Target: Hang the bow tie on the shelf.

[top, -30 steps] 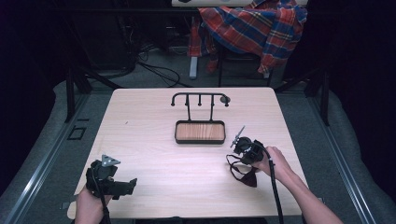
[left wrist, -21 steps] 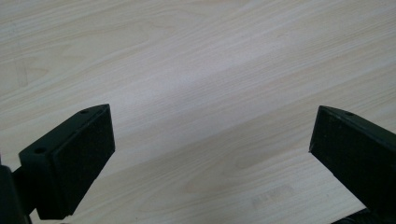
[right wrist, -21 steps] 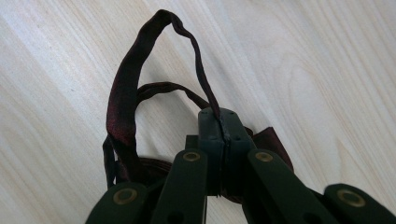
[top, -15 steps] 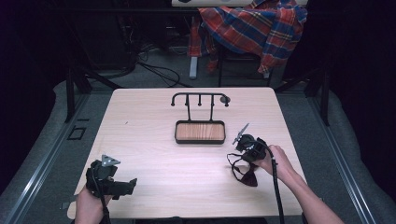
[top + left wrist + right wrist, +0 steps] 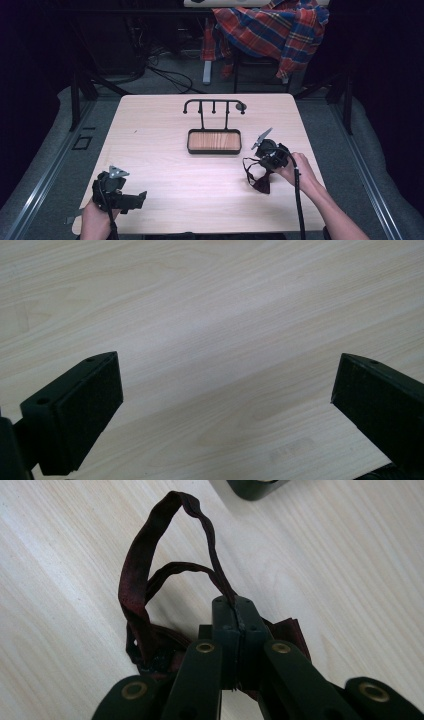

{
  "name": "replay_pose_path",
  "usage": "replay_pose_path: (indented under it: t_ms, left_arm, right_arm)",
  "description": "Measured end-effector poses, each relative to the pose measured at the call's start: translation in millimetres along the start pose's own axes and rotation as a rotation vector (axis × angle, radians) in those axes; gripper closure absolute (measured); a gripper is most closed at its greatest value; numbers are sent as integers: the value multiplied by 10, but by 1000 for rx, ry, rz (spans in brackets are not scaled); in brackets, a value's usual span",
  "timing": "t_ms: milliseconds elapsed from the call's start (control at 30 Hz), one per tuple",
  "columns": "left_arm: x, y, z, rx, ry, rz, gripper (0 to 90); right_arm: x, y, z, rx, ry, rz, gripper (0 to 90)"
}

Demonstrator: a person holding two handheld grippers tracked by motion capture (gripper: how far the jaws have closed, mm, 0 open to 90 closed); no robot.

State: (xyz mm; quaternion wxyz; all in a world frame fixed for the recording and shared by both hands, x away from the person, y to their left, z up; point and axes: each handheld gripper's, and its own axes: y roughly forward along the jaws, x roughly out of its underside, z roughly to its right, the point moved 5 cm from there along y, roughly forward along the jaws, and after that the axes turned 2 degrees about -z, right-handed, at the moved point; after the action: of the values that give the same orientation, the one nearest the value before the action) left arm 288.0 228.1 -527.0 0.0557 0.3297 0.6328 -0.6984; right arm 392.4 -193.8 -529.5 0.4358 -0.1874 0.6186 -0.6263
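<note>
**Right claw gripping bow-tie strap near the desk's right edge**

The right claw [image 5: 256, 161] is pinching the thin strap of a dark red bow tie [image 5: 261, 181], its jaws pressed together on the fabric, as the right gripper view shows with the strap [image 5: 150, 580] looping up and away from the closed tips. The bow itself is hanging just under the claw, close to or touching the desk [image 5: 165, 145]; which of the two I cannot tell. It is sitting in the right half of the desk, near the right edge and well back from the front edge.

The left claw [image 5: 141, 198] is resting at the front left corner, close to the front edge, with its jaws standing wide and nothing between them; bare wood is lying under it in the left gripper view.

A small stand [image 5: 214, 131] with a wooden tray and a black hook rail is occupying the desk's middle, toward the far side, just left of the right claw and near it. Between the two claws a broad stretch of open desk is lying free. Beyond the far edge, a plaid shirt [image 5: 272, 30] is draping over a chair, well apart from the desk's things.
</note>
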Motion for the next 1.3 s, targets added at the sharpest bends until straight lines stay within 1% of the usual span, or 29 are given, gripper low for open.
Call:
replay_pose_path:
  t_ms: [167, 200, 300, 333, 367, 400, 433, 500, 533, 700, 767, 800, 833, 1000, 1033, 1100, 1133, 1200, 1267, 1300]
  left_arm:
    - [0, -1, -2, 0, 4, -2, 1]
    - [0, -1, -2, -1, 4, -2, 2]
    - [0, -1, -1, 0, 4, -1, 1]
    - [0, -2, -2, 1, 5, -3, 1]
    - [0, -1, -2, 0, 4, -2, 1]
    - [-1, 0, -2, 0, 4, -1, 1]
    - [-2, 4, 0, -1, 2, 0, 1]
    - [-1, 0, 7, 0, 2, -2, 1]
    - [-2, 2, 6, -5, 4, 3, 1]
    - [-2, 3, 10, -3, 3, 0, 1]
    - [-2, 3, 7, -3, 5, -1, 2]
    - [-1, 3, 5, -2, 6, -3, 1]
    - [-2, 4, 4, -2, 6, -4, 2]
    - [-1, 4, 4, -1, 6, -3, 1]
    - [-2, 5, 4, -2, 5, -2, 1]
    - [-2, 7, 5, -2, 6, -1, 1]
    - [-2, 6, 5, -2, 6, -3, 1]
    - [-3, 7, 7, -2, 5, -2, 1]
    - [-3, 7, 10, -2, 7, -3, 1]
    - [-3, 7, 10, -2, 7, -3, 2]
  right_arm:
    - [-27, -76, 19, 9, 7, 27, 898]
    - [-32, -92, 23, 11, 4, 23, 898]
    - [-55, -121, 27, 15, 12, 45, 898]
    - [-61, -134, 32, 20, 7, 41, 898]
    - [-79, -142, 25, 18, 20, 61, 898]
    - [-79, -142, 25, 18, 20, 61, 898]
    - [-87, -163, 35, 22, 6, 52, 898]
    - [-112, -180, 30, 24, 8, 65, 898]
    - [-125, -192, 29, 24, 3, 62, 898]
    - [-182, -226, 25, 33, -2, 76, 898]
    - [-213, -248, 28, 37, -6, 78, 898]
    - [-226, -267, 34, 39, -15, 71, 898]
    - [-242, -273, 31, 40, -9, 82, 898]
    - [-300, -347, 52, 45, -17, 95, 898]
    - [-315, -347, 48, 44, -6, 113, 898]
    - [-337, -376, 61, 51, -17, 107, 898]
    - [-354, -378, 59, 48, -10, 121, 898]
    - [-382, -398, 73, 53, -13, 120, 898]
    - [-414, -406, 84, 53, -4, 136, 898]
    - [-444, -414, 98, 54, -9, 133, 898]
